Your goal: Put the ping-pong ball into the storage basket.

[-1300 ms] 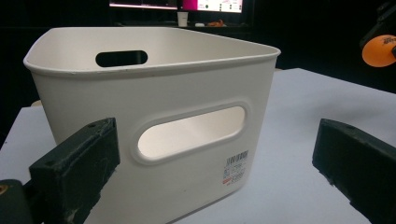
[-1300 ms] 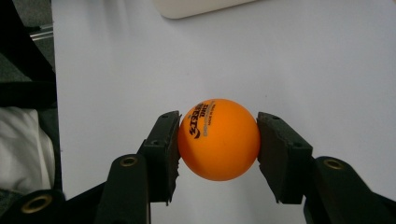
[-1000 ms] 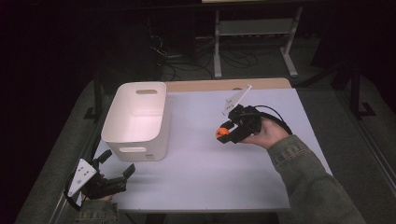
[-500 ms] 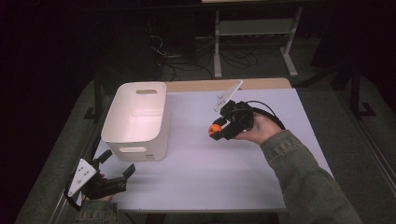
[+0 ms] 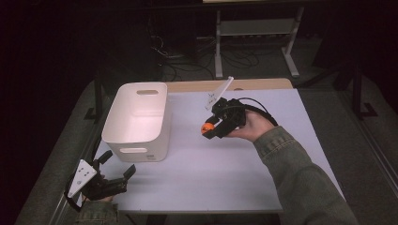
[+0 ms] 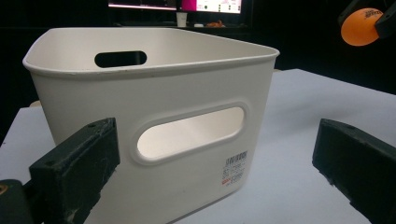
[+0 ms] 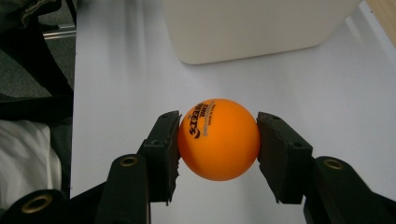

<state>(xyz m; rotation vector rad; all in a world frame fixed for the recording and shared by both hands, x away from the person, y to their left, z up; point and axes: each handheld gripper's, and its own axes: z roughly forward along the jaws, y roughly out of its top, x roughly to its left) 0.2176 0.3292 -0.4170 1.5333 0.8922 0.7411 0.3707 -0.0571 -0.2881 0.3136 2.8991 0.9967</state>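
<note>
1 orange ball (image 7: 218,139) sits clamped in your right gripper (image 5: 210,130), lifted off the worktop (image 5: 244,159), with the white bin (image 5: 136,123) at its 9 o'clock awaiting the drop. Your left gripper (image 5: 115,176) idles, fingers apart.

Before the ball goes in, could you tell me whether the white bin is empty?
Empty as far as seen: the white bin stands upright, its visible inner floor bare.

On the pale rectangular table (image 5: 244,178), the white plastic bin with handle cut-outs (image 5: 138,119) stands at the left side. The small orange table-tennis ball (image 5: 205,127) is to the right of the bin, above the table, between the jaws of the right gripper (image 5: 210,131). The left gripper (image 5: 117,171) is at the near left corner, just before the bin.
</note>
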